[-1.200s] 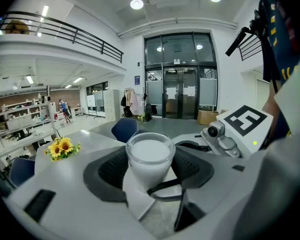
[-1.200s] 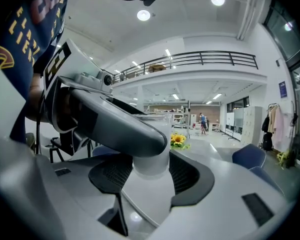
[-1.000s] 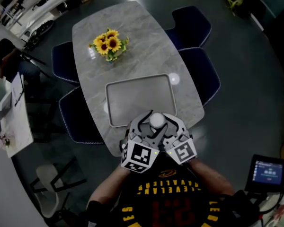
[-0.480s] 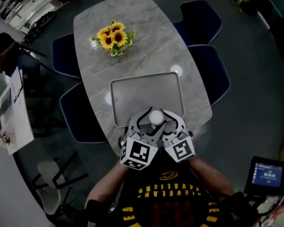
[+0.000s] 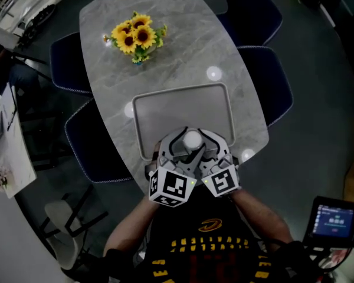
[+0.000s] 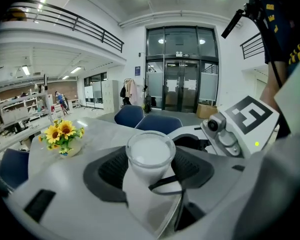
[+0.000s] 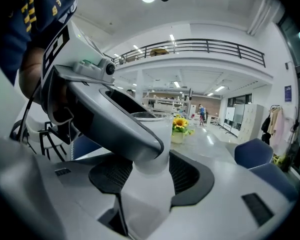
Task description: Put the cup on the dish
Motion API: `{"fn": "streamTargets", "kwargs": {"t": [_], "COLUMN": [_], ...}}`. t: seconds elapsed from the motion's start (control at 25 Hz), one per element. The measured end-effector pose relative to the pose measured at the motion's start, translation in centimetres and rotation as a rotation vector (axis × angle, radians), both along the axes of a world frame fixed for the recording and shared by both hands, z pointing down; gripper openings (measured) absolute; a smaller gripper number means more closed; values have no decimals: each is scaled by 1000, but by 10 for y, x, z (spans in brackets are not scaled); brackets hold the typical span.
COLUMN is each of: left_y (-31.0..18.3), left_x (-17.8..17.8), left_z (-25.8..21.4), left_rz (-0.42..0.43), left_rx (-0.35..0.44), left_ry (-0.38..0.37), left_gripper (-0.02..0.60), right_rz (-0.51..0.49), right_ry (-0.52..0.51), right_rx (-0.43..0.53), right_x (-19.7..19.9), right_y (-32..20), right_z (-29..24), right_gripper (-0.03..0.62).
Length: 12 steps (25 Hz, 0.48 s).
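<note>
While above the tray, left gripper and right gripper both clamped on one white cup.

Yellow print on the shirt is illegible; likewise the screen text.

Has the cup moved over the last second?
Yes, slightly. The cup has gone forward, from the near edge of the tray to a little farther in over it.
</note>
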<state>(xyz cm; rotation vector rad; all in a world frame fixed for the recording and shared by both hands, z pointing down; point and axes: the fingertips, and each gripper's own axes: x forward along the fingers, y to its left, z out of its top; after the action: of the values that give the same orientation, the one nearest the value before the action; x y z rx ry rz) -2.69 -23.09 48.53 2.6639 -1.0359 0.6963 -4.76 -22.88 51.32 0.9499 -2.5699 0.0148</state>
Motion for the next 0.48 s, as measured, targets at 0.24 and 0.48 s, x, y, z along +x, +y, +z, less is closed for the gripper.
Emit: {"fn": "streamTargets", "kwargs": {"t": [0.24,0.48], "left_y": [-19,-47], "left_x": [-4,-10], "left_z": [31,79], "left_rz": [29,48], "left_rx": [7,-21], "left_ry": [-56,-87], "left_gripper": [267,267], "right_rz": [20,18], "right_ry": [37,60], "right_rx": [-44,-87], "right_x": [-4,-11], "right_y": [-20,-48], "right_z": [32,80], "right_gripper": [233,233]}}
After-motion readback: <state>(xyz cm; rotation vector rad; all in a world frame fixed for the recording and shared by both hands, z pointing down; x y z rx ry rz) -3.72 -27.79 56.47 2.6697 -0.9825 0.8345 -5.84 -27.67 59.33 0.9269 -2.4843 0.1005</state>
